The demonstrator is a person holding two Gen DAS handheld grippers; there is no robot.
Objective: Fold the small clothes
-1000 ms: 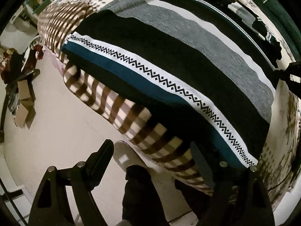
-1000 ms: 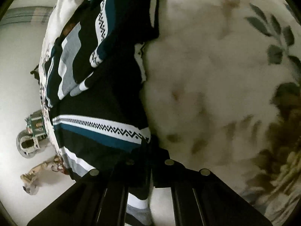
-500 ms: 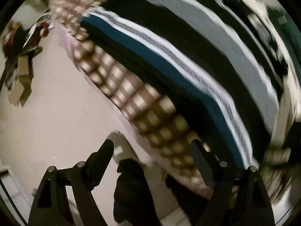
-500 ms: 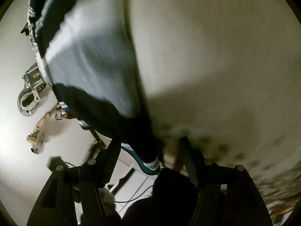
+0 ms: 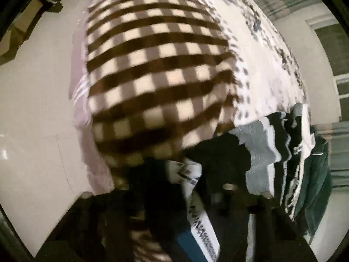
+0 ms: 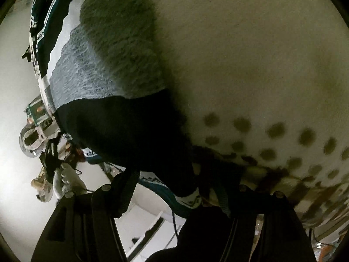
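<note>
Fingers (image 6: 124, 192) astride one striped garment (image 6: 130, 131)

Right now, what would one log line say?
right tool: open around hem of striped black-grey-teal knit garment | left tool: blurred, grip unclear | seen: brown-cream checked blanket

A bedroom in a private home: a bed (image 5: 257, 69) spread with a white spotted cover and a brown-and-cream checked blanket (image 5: 152, 69) stands on a pale floor (image 5: 37, 113). A window (image 5: 333, 50) is set in the far wall, cardboard boxes (image 5: 19, 32) sit by the edge of the room, and shoes (image 6: 43, 187) lie scattered on the floor.
</note>
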